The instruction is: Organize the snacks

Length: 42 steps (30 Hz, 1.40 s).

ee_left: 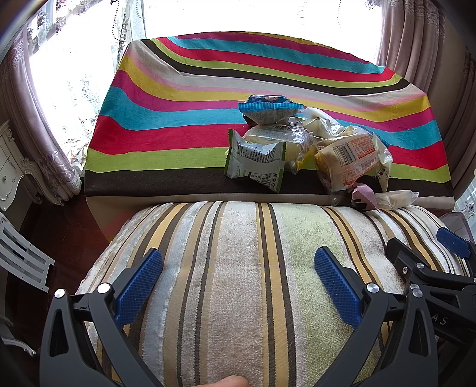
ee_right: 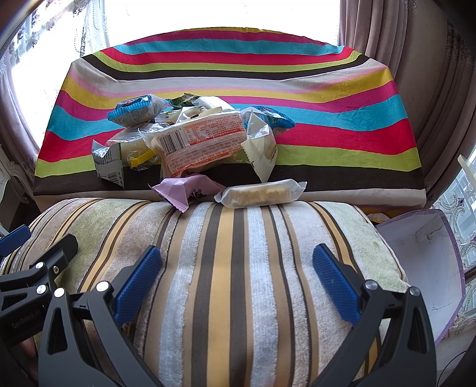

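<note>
heap of wrapped snack packets point(ee_right: 190, 140) mid-frame on rainbow-striped tablecloth point(ee_right: 342, 119) | left gripper point(ee_left: 238, 291) low, level over beige striped plush cushion point(ee_left: 238, 253), fingers wide apart, empty | right gripper point(ee_right: 238, 285) likewise, spread wide, empty

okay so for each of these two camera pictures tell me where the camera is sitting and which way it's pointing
Left wrist: sits on the left gripper, open above the beige striped plush cushion, facing the heap of wrapped snack packets on the rainbow-striped cloth-covered table; the right gripper shows at right, a fingertip at the bottom.
Right wrist: sits on the right gripper, open, facing the same heap; the left gripper pokes in at left, a pale lilac box at right.
Shared: cushion, table, heap, curtained window.
</note>
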Motion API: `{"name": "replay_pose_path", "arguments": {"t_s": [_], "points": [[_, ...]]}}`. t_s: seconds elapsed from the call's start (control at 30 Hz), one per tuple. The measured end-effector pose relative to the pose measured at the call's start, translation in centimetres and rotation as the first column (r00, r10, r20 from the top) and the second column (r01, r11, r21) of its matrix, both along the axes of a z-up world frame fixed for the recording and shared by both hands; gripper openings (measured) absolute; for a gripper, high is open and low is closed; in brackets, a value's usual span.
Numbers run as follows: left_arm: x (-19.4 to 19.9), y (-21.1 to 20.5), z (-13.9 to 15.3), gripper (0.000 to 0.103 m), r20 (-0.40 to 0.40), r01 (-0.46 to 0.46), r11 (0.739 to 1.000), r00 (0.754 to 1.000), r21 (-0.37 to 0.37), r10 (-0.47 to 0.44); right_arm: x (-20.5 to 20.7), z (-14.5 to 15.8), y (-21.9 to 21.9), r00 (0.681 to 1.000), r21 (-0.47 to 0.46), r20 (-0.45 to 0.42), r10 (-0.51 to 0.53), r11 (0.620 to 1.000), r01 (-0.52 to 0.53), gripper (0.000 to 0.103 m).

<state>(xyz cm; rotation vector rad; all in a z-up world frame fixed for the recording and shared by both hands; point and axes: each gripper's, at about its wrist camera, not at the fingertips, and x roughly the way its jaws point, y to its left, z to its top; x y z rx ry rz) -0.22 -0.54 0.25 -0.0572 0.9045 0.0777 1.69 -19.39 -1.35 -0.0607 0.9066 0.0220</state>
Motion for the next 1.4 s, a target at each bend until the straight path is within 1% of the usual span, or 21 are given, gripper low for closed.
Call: {"name": "replay_pose_path", "arguments": {"t_s": [0.37, 0.57, 0.73, 0.87, 0.93, 1.03, 1.13, 1.2, 1.3, 1.33, 1.4], "points": [[0.0, 0.0, 0.0, 0.099, 0.0, 0.0, 1.0, 1.0, -0.001, 0.0, 0.0, 0.1, 0.1, 1.0, 0.0, -0.005, 0.001, 1.0, -0.001, 0.102], [0.2, 0.0, -0.1, 0.099, -0.005, -0.001, 1.0, 1.0, -0.009, 0.001, 0.7, 0.3, -0.4, 0.999, 0.026, -0.04, 0.028, 0.999, -0.027, 0.102], [0.5, 0.0, -0.2, 0.099, -0.019, -0.004, 1.0, 1.0, -0.009, 0.004, 2.2, 0.2, -1.2, 0.989, 0.079, -0.096, 0.116, 0.991, -0.109, 0.102], [1.1, 0.0, -0.3, 0.099, -0.045, -0.014, 1.0, 0.999, -0.007, 0.014, 3.4, 0.5, -2.0, 0.987, 0.153, -0.088, 0.138, 0.98, -0.124, 0.102], [1.4, 0.1, -0.3, 0.099, -0.06, -0.021, 1.0, 0.998, -0.015, 0.02, 4.7, 0.7, -2.4, 0.985, 0.194, -0.088, 0.146, 0.973, -0.127, 0.102], [1.7, 0.3, -0.4, 0.099, -0.07, -0.02, 0.999, 0.997, -0.026, 0.018, 6.7, 0.8, -2.7, 0.986, 0.221, -0.093, 0.141, 0.968, -0.118, 0.102], [2.2, 0.3, -0.2, 0.099, -0.078, -0.015, 1.0, 0.997, -0.021, 0.013, 8.8, 0.9, -2.3, 0.981, 0.261, -0.094, 0.171, 0.955, -0.142, 0.102], [2.5, 0.0, 0.1, 0.099, -0.067, 0.0, 1.0, 0.998, -0.014, -0.001, 10.0, 1.1, -2.5, 0.983, 0.315, -0.09, 0.159, 0.941, -0.124, 0.102], [3.3, -0.2, 0.4, 0.098, -0.06, 0.015, 1.0, 0.998, -0.015, -0.016, 11.9, 0.8, -2.7, 0.983, 0.381, -0.113, 0.144, 0.92, -0.091, 0.102], [3.6, -0.1, 0.7, 0.098, -0.055, 0.013, 1.0, 0.998, -0.024, -0.015, 12.4, 0.6, -2.5, 0.982, 0.394, -0.124, 0.142, 0.915, -0.083, 0.102], [4.4, 0.6, 1.2, 0.098, -0.035, 0.011, 0.997, 0.999, -0.07, -0.014, 13.1, 0.1, -2.6, 0.981, 0.417, -0.143, 0.131, 0.907, -0.061, 0.101]]}}
